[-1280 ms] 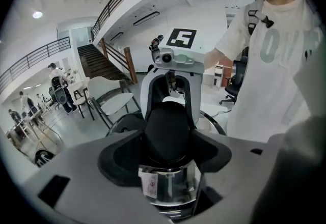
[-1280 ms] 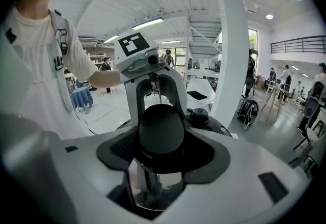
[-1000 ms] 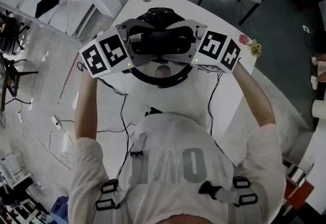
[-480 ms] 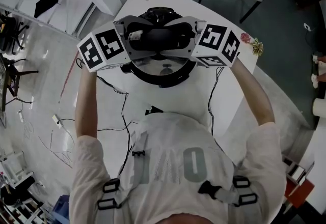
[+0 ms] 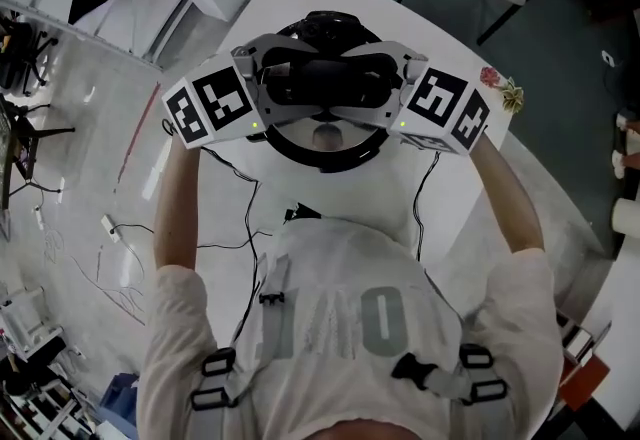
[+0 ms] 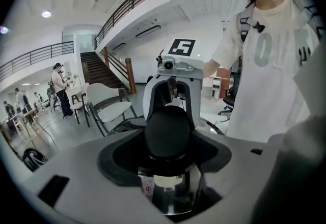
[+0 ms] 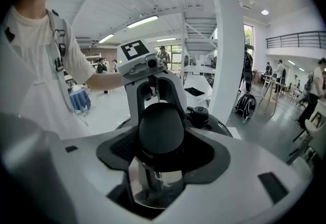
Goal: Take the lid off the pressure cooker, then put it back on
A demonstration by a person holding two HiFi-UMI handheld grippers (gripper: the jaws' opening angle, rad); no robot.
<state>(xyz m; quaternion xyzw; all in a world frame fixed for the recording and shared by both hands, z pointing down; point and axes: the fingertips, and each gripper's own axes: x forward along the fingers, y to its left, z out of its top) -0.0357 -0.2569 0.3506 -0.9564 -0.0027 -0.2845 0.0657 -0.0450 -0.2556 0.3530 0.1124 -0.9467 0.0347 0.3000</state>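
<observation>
Both grippers are clenched on the same thing. The left gripper comes in from the person's left and the right gripper from the right. They face each other nose to nose, each with its jaws closed round the black knob on top of the lid. In each gripper view the domed knob fills the gap between the jaws, with polished steel just beneath it and the opposite gripper right behind.

The lid hangs under that shared grip, a shiny disc with a dark rim, roughly level and just in front of the person's chest. Neither hand is nearer to it; they sit evenly on either side.

The black pressure cooker stands on the white counter on the far side of the lid from the person, partly hidden behind the grippers. To my eye the lid is off, or at least raised, though I can't tell whether it has fully cleared the pot. Putting it back would mean carrying it away from the body and down, with both hands moving together so the disc stays flat.
</observation>
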